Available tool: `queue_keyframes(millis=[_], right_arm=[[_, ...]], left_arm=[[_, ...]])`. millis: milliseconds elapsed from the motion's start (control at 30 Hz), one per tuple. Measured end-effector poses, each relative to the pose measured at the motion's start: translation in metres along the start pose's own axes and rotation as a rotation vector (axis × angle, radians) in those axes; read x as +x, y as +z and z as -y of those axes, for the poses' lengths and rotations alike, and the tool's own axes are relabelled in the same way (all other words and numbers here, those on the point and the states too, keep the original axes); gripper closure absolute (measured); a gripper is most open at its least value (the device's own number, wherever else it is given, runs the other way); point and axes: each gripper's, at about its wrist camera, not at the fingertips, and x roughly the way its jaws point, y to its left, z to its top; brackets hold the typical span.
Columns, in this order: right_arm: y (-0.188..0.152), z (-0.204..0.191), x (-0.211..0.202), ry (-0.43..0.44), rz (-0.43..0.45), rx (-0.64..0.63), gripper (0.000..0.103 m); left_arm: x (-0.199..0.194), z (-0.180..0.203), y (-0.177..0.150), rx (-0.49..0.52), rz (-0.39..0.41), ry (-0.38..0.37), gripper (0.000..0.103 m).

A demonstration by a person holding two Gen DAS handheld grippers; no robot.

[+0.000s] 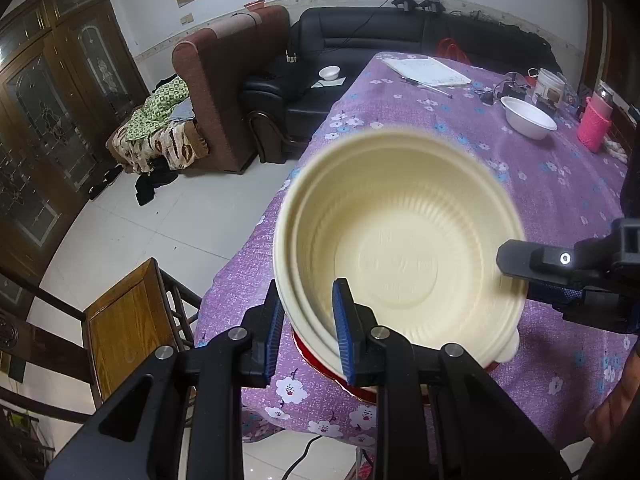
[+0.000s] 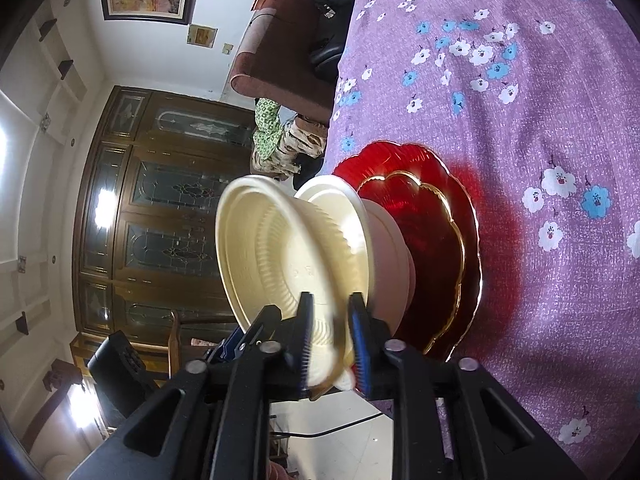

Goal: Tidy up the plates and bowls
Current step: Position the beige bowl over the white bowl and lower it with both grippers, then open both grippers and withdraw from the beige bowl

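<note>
Near the front edge of the table (image 1: 560,184), which is covered in a purple flowered cloth, a stack of cream bowls stands on two nested red plates. The left gripper (image 1: 308,320) has its blue-padded fingers closed narrow on the near-left rim of the bowls: one pad sits outside the wall and the other inside it, so that the rims pass between them. In the left wrist view the top cream bowl (image 1: 400,240) opens toward the camera and looks blurred, and a second rim shows just beneath it at the pinch. The right gripper (image 2: 330,340) grips the rim of that top bowl (image 2: 280,252) from the opposite side; its jaws are drawn close with the thin edge between them, and in the left wrist view one of its black fingers rests over the bowl's right rim. From the right wrist the top bowl is seen tilted up and away from the lower cream bowl (image 2: 384,240), whose base stands on the smaller gold-edged red plate (image 2: 432,236); this plate lies inside the larger red plate (image 2: 400,156), near the table's edge. Toward the far right corner a separate white bowl (image 1: 528,117) sits alone, well apart from the stack, beside a pink basket (image 1: 595,124).
</note>
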Motion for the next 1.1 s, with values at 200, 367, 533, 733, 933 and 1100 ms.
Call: queue_keyframes(millis=[200,367,533,733,933,1100], right_arm=[[0.001,0.002,-0.006,-0.01,0.023,-0.001,0.071],[0.004,0.008,-0.015,-0.012,0.051,0.009,0.068],[0.006,0.014,-0.027,0.027,0.08,0.028,0.063],[0.01,0.021,-0.045,0.047,0.121,0.035,0.059],[0.017,0.051,-0.065,0.042,0.159,0.108,0.054],[0.025,0.074,-0.085,0.056,0.188,0.143,0.049]], left_arm=[[0.002,-0.008,0.001,-0.015,-0.008,0.034,0.08],[-0.005,-0.016,0.001,-0.033,0.016,0.054,0.068],[-0.009,-0.023,0.002,-0.052,0.026,0.062,0.068],[-0.014,-0.017,0.004,-0.042,0.032,0.045,0.068],[-0.023,0.015,0.007,0.012,0.04,0.004,0.068],[-0.034,0.059,0.014,0.079,0.038,-0.043,0.068]])
